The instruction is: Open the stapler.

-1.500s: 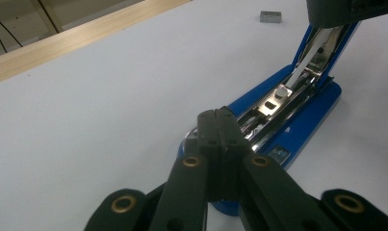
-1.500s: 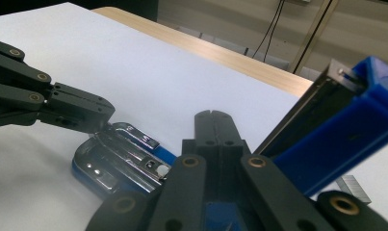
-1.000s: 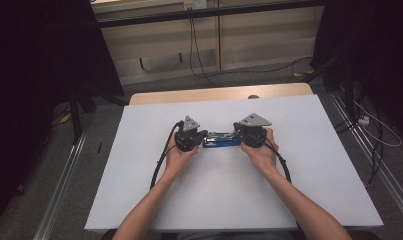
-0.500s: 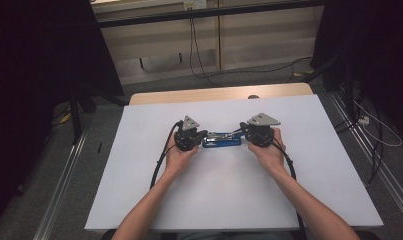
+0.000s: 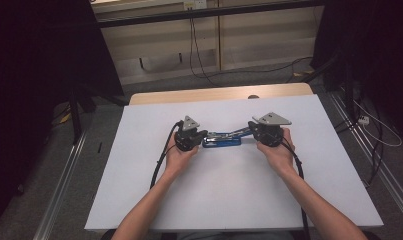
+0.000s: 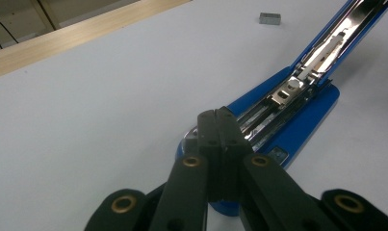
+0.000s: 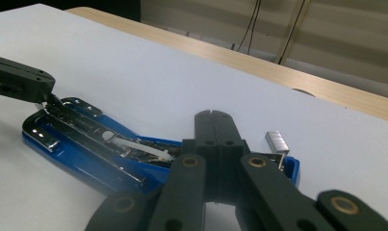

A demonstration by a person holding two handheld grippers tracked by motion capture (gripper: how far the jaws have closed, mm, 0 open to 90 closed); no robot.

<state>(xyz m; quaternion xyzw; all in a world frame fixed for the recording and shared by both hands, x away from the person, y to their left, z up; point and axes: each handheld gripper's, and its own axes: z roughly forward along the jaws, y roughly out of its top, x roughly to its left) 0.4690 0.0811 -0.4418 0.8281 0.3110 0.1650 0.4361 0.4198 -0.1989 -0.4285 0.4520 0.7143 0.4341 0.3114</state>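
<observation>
A blue stapler lies open mid-table, its metal staple channel bare. Its upper arm slants up to the right toward my right gripper. My left gripper is shut, its tips down on the stapler's left end; from the right gripper view the same black jaws touch that end. My right gripper is shut too, its tips over the stapler's other end with nothing seen between them. A small block of staples sits just beyond that end, also visible as the grey block.
The white table top spreads wide around the stapler, with a wooden edge at the far side. Cables trail from both grippers back along the forearms. Dark stands and floor cables flank the table.
My right gripper has shifted a little to the right, and the stapler's upper arm has swung further open with it. The left gripper has stayed put.
</observation>
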